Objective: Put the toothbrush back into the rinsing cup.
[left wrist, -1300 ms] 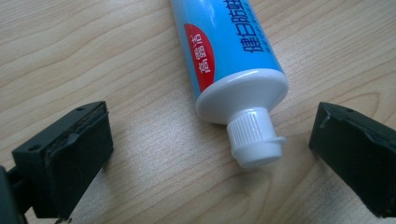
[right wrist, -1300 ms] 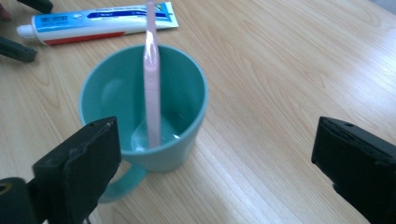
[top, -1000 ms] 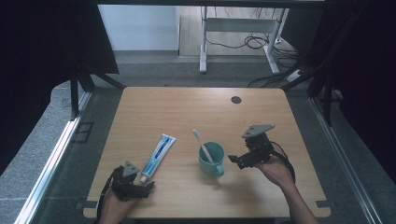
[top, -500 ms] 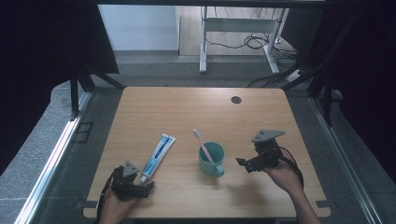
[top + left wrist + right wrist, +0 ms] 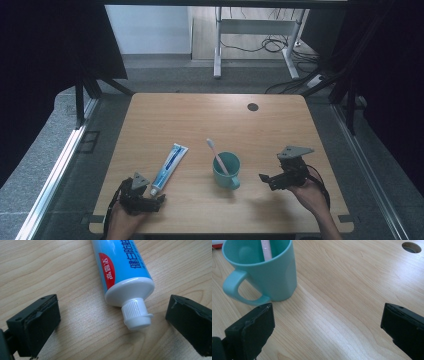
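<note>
**Teal mug at the centre of a wooden surface**

Standing near the middle of a pale wood-grain surface (image 5: 200,115), a teal mug (image 5: 226,170) serves as the landmark for everything else. Beyond the mug, toward the far edge, a round dark cable hole (image 5: 253,107) is cut into the wood. The surface sits on a grey floor (image 5: 45,165); past its far edge stands a white desk frame (image 5: 255,30) with loose cables beneath it, and dark curtains hang on both sides of the room.

Inside the mug a toothbrush (image 5: 216,154) leans, its head sticking up over the rim on the side away from the person. In the right gripper view the mug's handle (image 5: 238,291) points toward the camera and the pale brush shaft rests against the inner wall.

Left of the mug lies a blue and white toothpaste tube (image 5: 169,162), flat on the wood, its white cap (image 5: 136,315) toward the person.

The left hand-held gripper (image 5: 141,194) sits left of the mug and nearer the person, just at the tube's cap end; its jaws are spread wide, one on each side of the cap, touching nothing.

The right hand-held gripper (image 5: 280,177) is held right of the mug, close but apart from it, jaws wide and holding nothing.
</note>
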Tool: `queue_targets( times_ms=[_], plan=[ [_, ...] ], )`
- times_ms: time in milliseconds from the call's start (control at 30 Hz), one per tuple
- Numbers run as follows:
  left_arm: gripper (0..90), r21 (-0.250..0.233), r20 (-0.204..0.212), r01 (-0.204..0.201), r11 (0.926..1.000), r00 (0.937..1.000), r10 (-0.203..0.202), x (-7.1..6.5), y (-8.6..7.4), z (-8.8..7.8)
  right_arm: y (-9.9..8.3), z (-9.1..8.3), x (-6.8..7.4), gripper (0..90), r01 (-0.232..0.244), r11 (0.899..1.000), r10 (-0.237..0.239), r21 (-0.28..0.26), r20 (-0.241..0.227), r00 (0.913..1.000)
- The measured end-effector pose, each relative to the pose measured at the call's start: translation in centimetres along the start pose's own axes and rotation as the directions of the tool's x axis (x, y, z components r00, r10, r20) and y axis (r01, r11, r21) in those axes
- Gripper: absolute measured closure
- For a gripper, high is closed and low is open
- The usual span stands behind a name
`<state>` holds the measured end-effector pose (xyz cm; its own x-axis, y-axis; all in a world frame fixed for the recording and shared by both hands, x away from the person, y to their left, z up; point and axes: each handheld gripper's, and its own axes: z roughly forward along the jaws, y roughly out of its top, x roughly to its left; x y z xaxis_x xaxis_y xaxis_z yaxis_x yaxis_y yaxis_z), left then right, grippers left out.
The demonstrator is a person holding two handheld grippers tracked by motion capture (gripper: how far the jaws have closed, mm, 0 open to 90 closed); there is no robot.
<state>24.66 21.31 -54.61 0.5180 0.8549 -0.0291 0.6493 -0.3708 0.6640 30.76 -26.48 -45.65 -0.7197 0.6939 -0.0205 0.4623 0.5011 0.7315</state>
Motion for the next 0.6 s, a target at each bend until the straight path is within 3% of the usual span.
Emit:
queue_targets(
  times_ms=[600],
  plan=[
    [0.0,0.000,0.002,-0.003,1.0000,1.0000,0.003,0.0,0.0,0.0,-3.4,0.6,0.4,0.0,-0.013,1.000,0.013,-0.006,0.037,0.9992]
  ],
)
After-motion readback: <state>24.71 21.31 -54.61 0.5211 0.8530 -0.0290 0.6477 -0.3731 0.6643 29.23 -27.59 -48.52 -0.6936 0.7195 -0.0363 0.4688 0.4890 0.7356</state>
